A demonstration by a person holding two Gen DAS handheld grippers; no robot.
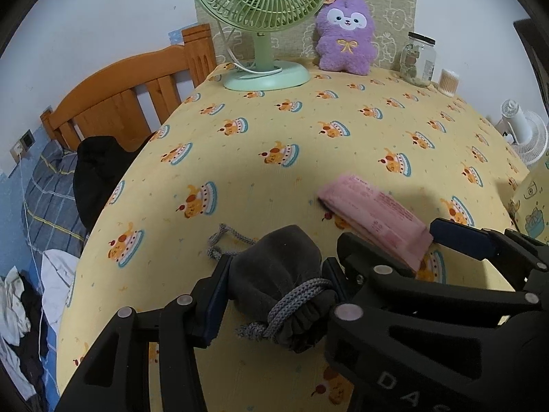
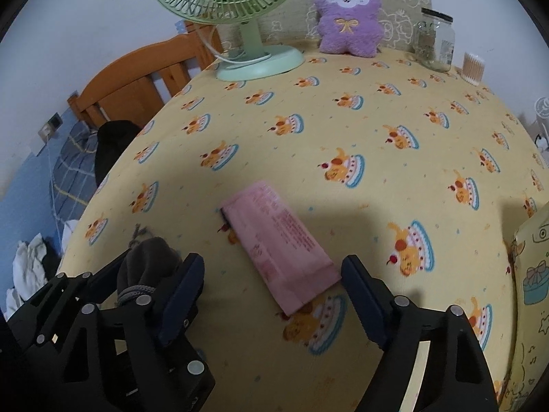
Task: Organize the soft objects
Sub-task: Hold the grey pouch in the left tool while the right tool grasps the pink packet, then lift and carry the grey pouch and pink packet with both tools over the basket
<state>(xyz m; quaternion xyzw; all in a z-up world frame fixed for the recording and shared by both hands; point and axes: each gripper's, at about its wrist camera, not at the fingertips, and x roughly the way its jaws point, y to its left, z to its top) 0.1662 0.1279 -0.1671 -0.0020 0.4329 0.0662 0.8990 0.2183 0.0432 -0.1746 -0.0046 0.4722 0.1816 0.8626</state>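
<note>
My left gripper (image 1: 274, 285) is shut on a dark grey drawstring pouch (image 1: 274, 274) near the front of the yellow tablecloth (image 1: 274, 158); the pouch also shows at the lower left of the right wrist view (image 2: 147, 264). A flat pink packet (image 2: 281, 247) lies in the middle of the cloth, just beyond my open right gripper (image 2: 272, 292), whose fingers flank its near end. The packet shows in the left wrist view (image 1: 374, 216) with the right gripper (image 1: 459, 237) beside it. A purple plush toy (image 2: 346, 17) sits upright at the back.
A green desk fan (image 2: 240, 7) stands at the back left, a glass jar (image 2: 435, 39) and a tub of cotton swabs (image 2: 472, 68) at the back right. A yellow printed bag (image 2: 532, 292) is at the right edge. A wooden bed (image 1: 113, 103) is left of the table.
</note>
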